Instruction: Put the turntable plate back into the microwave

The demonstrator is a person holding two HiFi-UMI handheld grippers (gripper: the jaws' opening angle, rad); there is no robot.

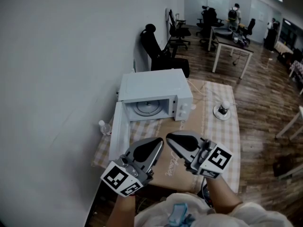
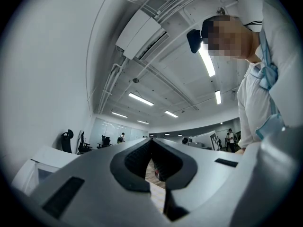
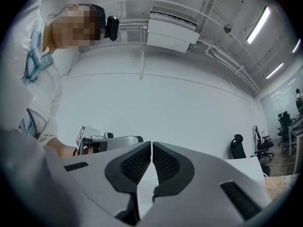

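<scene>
The turntable plate point(image 1: 147, 108) lies flat on the floor of the cavity of the white microwave point(image 1: 156, 86), seen as a pale round disc through the opening. The microwave door point(image 1: 119, 132) is swung fully open to the oven's left, and the control panel with its knobs faces forward on the right side. The microwave stands at the far end of the counter point(image 1: 221, 141), which is covered by a checked cloth with a plain brown strip down the middle. Just beside the open door, at the counter's wall edge, stands a small clear bottle point(image 1: 104, 126). To the right of the microwave, well apart from it, a small saucer point(image 1: 222, 111) carries an upright object too small to identify.

Near the person, short of the microwave, both tools are held side by side with their tips angled toward each other. The left hand-held gripper point(image 1: 160, 141) point(image 2: 151, 142) is clenched, jaw tips together, with nothing between them. The right hand-held gripper point(image 1: 169, 137) point(image 3: 151, 145) is likewise clenched on nothing, only a hairline slit showing between its pads.

Behind the counter, black office chairs point(image 1: 156, 48) stand along the wall.
</scene>
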